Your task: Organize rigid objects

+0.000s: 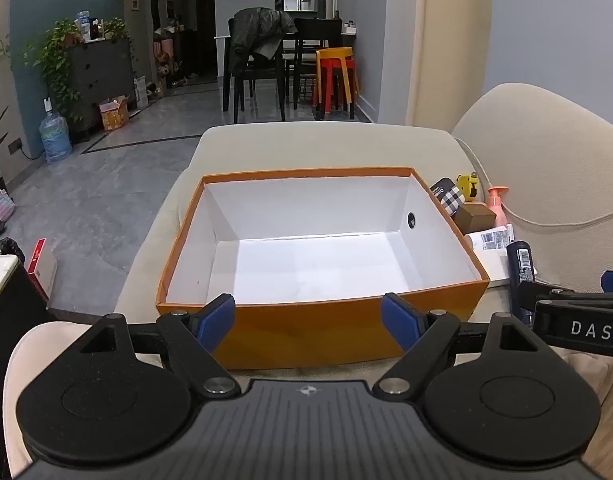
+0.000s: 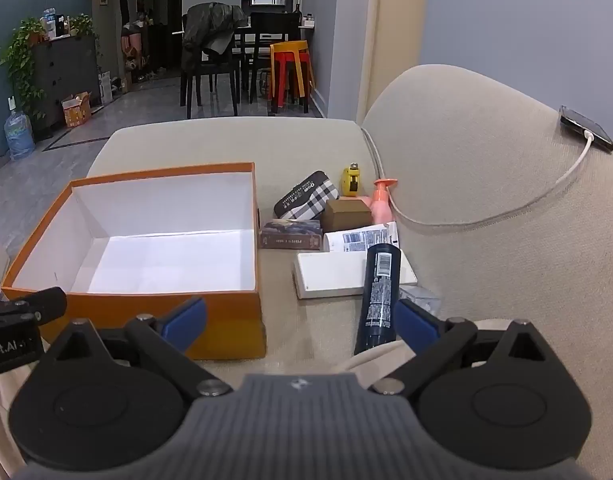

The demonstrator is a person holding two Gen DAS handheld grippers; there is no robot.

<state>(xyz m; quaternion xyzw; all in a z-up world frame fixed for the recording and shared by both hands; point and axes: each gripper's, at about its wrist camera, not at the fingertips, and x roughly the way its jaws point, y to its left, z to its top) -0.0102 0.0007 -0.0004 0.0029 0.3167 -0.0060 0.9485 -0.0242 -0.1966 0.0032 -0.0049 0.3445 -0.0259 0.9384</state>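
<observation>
Right gripper [image 2: 302,322]: spread wide, nothing held, aimed at the dark bottle [image 2: 378,296].
Left gripper [image 1: 308,320]: spread wide, nothing held, faced toward the box.
Box [image 2: 146,308]: left empty, ready for filling.

Dim, even indoor light, sharp focus, soft shadows (fisheye bending, dark corners).

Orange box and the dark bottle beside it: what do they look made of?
Orange box: likely cardboard, matte orange outside, white paper lining, with folded creases in the corners. Dark bottle: probably plastic or metal, glossy navy with printed text and a barcode; which one is unclear.
</observation>
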